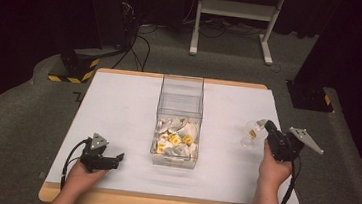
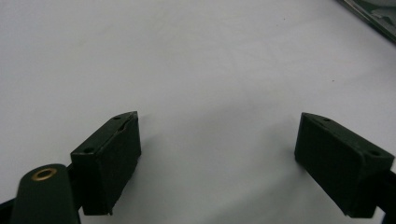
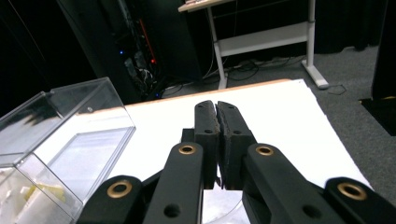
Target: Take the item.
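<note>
Packet: a small clear packet [image 1: 251, 134] with a yellow patch hung at the tip of the right gripper [image 1: 265, 126], above the white table [image 1: 118, 106] and well to the right of the clear box [image 1: 179, 119]
Right gripper: its jaws were pressed together in the right gripper view [image 3: 216, 122], with a bit of clear film showing low between the arms; it looked to be pinching the packet by an edge
Left gripper: it rested on the table near the front left [image 1: 119, 157], jaws wide apart and nothing between them [image 2: 215, 154]
Box: tall, transparent, open at the top, its front end heaped with like packets in white and yellow [image 1: 175, 140]
Step in hand: judged to be carrying the packet between box and table; which way could not be told
How to do it well: keep the pinch firm, as a thin film held by one edge could slip or swing
Path: cross above the box's rim, not against its wall
Release: part the jaws only once the packet hangs low over its spot
Risk: a light box might shift if bumped, and the free left gripper could steady it
</note>
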